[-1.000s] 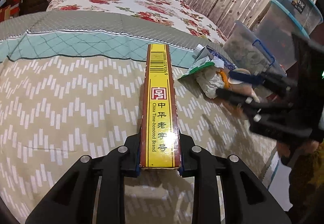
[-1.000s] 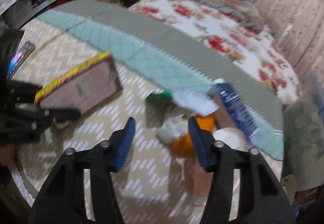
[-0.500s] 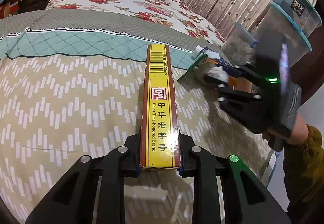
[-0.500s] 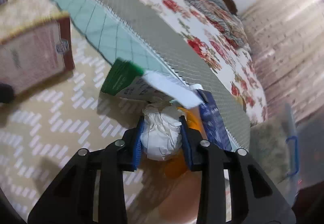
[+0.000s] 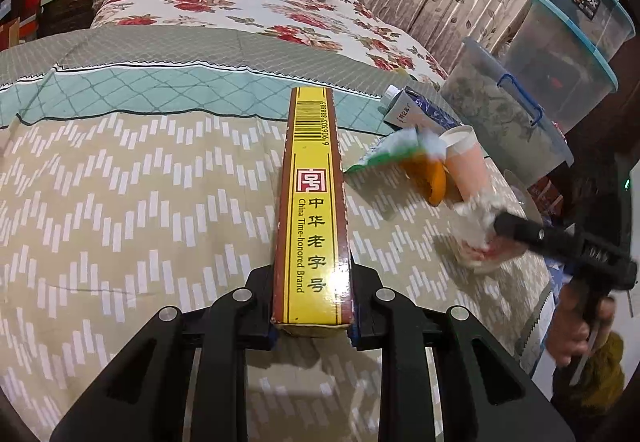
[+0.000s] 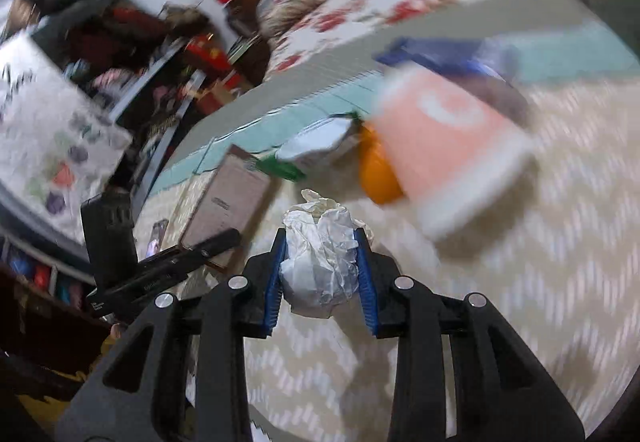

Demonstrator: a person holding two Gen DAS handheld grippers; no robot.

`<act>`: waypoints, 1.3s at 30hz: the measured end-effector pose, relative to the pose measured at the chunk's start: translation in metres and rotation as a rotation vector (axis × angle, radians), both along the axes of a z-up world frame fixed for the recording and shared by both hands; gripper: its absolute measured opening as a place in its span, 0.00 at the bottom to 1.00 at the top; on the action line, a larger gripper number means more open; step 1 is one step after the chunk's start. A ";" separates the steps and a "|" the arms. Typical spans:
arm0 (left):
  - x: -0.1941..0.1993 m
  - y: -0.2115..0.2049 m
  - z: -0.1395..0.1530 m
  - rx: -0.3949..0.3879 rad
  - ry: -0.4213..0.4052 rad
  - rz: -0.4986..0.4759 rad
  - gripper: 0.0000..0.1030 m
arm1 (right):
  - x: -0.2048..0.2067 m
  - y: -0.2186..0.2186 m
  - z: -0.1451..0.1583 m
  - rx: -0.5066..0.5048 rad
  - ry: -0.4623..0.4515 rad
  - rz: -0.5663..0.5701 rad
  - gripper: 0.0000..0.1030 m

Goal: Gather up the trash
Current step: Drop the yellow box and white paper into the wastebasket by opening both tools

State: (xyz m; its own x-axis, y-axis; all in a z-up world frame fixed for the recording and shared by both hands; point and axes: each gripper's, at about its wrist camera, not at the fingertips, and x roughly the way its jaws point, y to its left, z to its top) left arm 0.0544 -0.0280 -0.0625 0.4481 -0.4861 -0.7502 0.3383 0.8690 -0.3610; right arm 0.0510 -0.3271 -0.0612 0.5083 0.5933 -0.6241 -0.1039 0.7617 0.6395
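Note:
My left gripper [image 5: 312, 326] is shut on a long yellow and brown box [image 5: 313, 202] and holds it edge-up over the bed. My right gripper [image 6: 320, 282] is shut on a crumpled white paper ball [image 6: 320, 262]; it shows blurred in the left wrist view [image 5: 478, 230] at the right. More trash lies on the bed: a pink paper cup [image 5: 466, 166], an orange peel [image 5: 430, 178], a green and white wrapper [image 5: 384, 152] and a blue and white tube [image 5: 420, 112]. The cup [image 6: 448, 146] and the box [image 6: 232, 202] also show in the right wrist view.
The bed has a beige zigzag cover [image 5: 120, 210] and a floral quilt [image 5: 248, 14] behind. Clear storage bins [image 5: 560, 74] stand stacked at the right by the curtain. Cluttered shelves [image 6: 120, 62] stand on the far side.
My right gripper has lifted the paper ball off the trash pile and pulled it back toward the bed's near edge, swinging the view round. The left gripper and box have stayed put.

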 end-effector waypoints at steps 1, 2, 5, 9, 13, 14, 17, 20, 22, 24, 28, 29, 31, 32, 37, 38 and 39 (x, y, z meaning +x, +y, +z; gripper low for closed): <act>-0.002 0.002 0.001 -0.004 -0.004 0.002 0.21 | -0.008 -0.008 -0.001 0.030 -0.007 -0.022 0.34; -0.003 0.004 0.004 -0.009 -0.011 0.004 0.21 | -0.019 -0.016 0.003 0.058 -0.030 -0.041 0.34; -0.011 0.013 0.020 -0.073 -0.036 0.004 0.21 | -0.039 -0.026 0.006 0.061 -0.078 -0.083 0.34; -0.015 -0.001 0.052 -0.100 -0.081 -0.029 0.21 | -0.060 -0.052 0.006 0.047 -0.107 -0.160 0.34; -0.016 -0.055 0.076 -0.093 -0.099 -0.155 0.21 | -0.081 -0.094 0.010 0.022 -0.154 -0.299 0.34; -0.015 -0.078 0.080 -0.083 -0.096 -0.203 0.21 | -0.088 -0.104 0.010 0.014 -0.167 -0.330 0.34; -0.014 -0.144 0.087 -0.056 -0.083 -0.329 0.21 | -0.112 -0.140 0.016 -0.019 -0.219 -0.450 0.34; -0.013 -0.209 0.089 -0.035 -0.082 -0.444 0.21 | -0.133 -0.185 0.020 -0.060 -0.249 -0.582 0.34; -0.015 -0.259 0.088 -0.010 -0.087 -0.525 0.21 | -0.145 -0.218 0.019 -0.086 -0.246 -0.674 0.34; -0.013 -0.310 0.083 0.008 -0.072 -0.595 0.21 | -0.155 -0.250 0.015 -0.100 -0.236 -0.752 0.34; -0.011 -0.386 0.072 0.038 -0.032 -0.678 0.21 | -0.163 -0.292 0.007 -0.102 -0.212 -0.831 0.34; -0.010 -0.401 0.070 0.045 -0.025 -0.693 0.22 | -0.165 -0.303 0.003 -0.102 -0.206 -0.846 0.34; -0.012 -0.436 0.065 0.058 -0.013 -0.723 0.22 | -0.160 -0.315 -0.004 -0.097 -0.191 -0.863 0.35; -0.012 -0.450 0.063 0.064 -0.009 -0.734 0.22 | -0.157 -0.320 -0.008 -0.092 -0.184 -0.866 0.36; -0.007 -0.515 0.047 0.105 -0.009 -0.752 0.52 | -0.142 -0.351 -0.032 -0.071 -0.127 -0.885 0.63; -0.007 -0.523 0.043 0.114 -0.013 -0.745 0.55 | -0.142 -0.354 -0.033 -0.075 -0.125 -0.895 0.63; -0.005 -0.530 0.040 0.127 -0.010 -0.739 0.54 | -0.143 -0.356 -0.032 -0.072 -0.135 -0.900 0.63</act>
State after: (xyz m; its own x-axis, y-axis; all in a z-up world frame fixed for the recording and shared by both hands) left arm 0.0491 -0.5576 -0.0229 0.0454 -0.5732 -0.8182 0.8530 0.4485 -0.2669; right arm -0.0919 -0.6829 -0.0935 0.8315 -0.1005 -0.5463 0.4786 0.6289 0.6127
